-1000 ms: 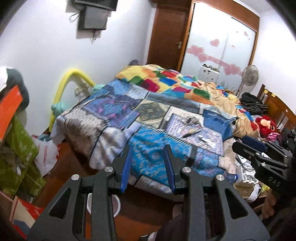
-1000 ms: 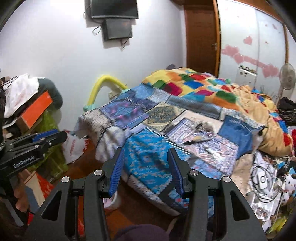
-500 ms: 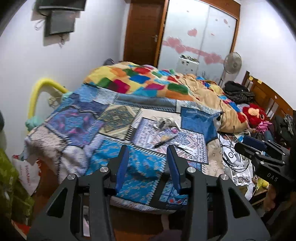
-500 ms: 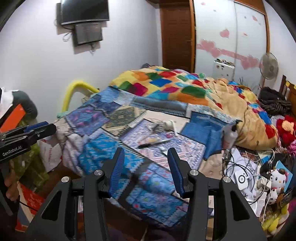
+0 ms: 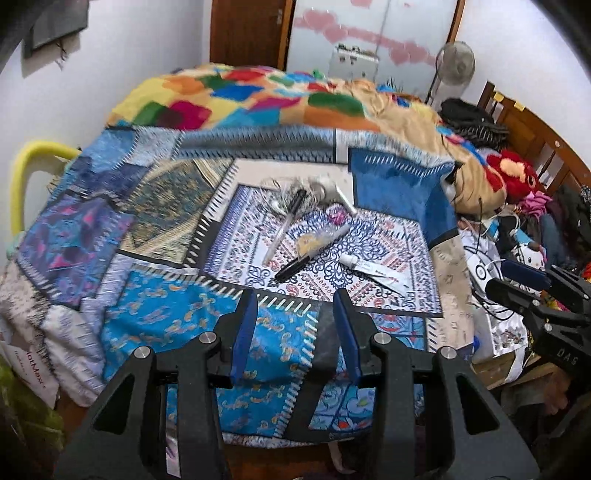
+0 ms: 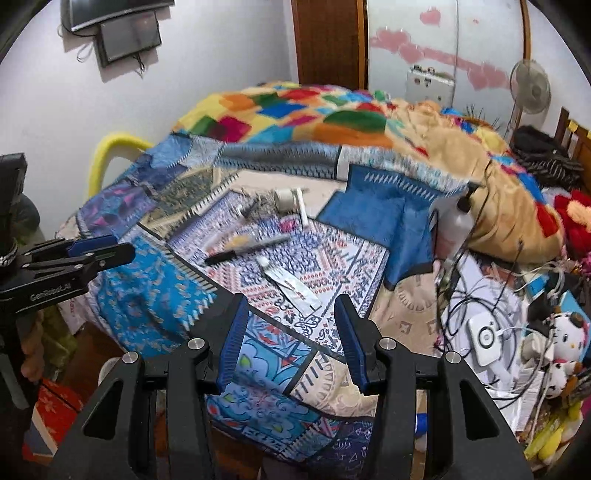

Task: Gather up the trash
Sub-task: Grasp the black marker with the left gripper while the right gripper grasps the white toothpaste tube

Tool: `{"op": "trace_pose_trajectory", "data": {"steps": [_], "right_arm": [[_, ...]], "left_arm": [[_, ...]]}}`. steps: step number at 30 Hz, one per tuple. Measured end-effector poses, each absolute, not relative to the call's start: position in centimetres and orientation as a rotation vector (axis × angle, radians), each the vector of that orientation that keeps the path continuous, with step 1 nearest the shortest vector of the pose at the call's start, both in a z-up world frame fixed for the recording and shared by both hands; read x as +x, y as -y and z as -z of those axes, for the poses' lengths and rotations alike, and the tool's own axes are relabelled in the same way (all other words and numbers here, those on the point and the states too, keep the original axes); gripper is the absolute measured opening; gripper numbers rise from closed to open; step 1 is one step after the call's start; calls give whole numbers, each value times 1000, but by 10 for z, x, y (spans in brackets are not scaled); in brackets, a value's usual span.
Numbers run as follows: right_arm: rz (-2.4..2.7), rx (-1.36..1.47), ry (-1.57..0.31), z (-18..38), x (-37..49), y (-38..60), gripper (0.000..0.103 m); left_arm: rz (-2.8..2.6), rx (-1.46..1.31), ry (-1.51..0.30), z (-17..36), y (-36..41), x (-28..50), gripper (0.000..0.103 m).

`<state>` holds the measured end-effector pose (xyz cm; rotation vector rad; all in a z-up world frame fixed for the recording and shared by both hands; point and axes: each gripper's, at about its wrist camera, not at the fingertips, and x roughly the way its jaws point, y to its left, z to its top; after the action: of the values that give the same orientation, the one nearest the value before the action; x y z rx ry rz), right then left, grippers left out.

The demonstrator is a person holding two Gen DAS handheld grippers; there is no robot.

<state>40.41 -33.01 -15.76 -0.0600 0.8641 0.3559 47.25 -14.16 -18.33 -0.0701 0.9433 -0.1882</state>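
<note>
Where both grippers gape, black marker (image 5: 295, 266) lies diagonal; tube (image 5: 371, 268) beside.

White walls, a brown door (image 5: 246, 33), a patchwork-covered bed (image 5: 155, 206), and perhaps a standing fan (image 6: 529, 85).

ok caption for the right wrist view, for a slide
Open right gripper facing a patchwork bed strewn with a pen and squeezed tube.
</note>
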Motion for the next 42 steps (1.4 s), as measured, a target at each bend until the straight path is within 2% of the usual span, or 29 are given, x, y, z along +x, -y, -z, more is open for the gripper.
{"op": "trace_pose_trajectory", "data": {"steps": [12, 23, 25, 27, 31, 33, 34, 41, 42], "right_arm": [[-400, -60, -1020, 235, 466, 316, 45], [-469, -159, -996, 257, 492, 287, 45], [-473, -170, -1003, 260, 495, 283, 45], [-470, -186, -991, 261, 496, 281, 45], [-473, -215, -969, 262, 496, 279, 42], [-462, -245, -949, 263, 494, 278, 35], [-461, -251, -940, 263, 493, 279, 27], [-466, -113, -976, 261, 500, 295, 25], [-454, -97, -983, 260, 500, 296, 25]], "left_arm": [[225, -55, -1067, 271, 153, 550, 42], [282, -26, -1027, 285, 162, 564, 41], [317, -15, -1032, 285, 168, 558, 25], [350, -4, -1041, 285, 175, 553, 19], [347, 53, -1033, 286, 189, 550, 19], [346, 50, -1028, 286, 192, 553, 19], [347, 44, -1028, 286, 193, 555, 19], [323, 97, -990, 288, 203, 555, 19], [318, 102, -991, 288, 204, 554, 14]]}}
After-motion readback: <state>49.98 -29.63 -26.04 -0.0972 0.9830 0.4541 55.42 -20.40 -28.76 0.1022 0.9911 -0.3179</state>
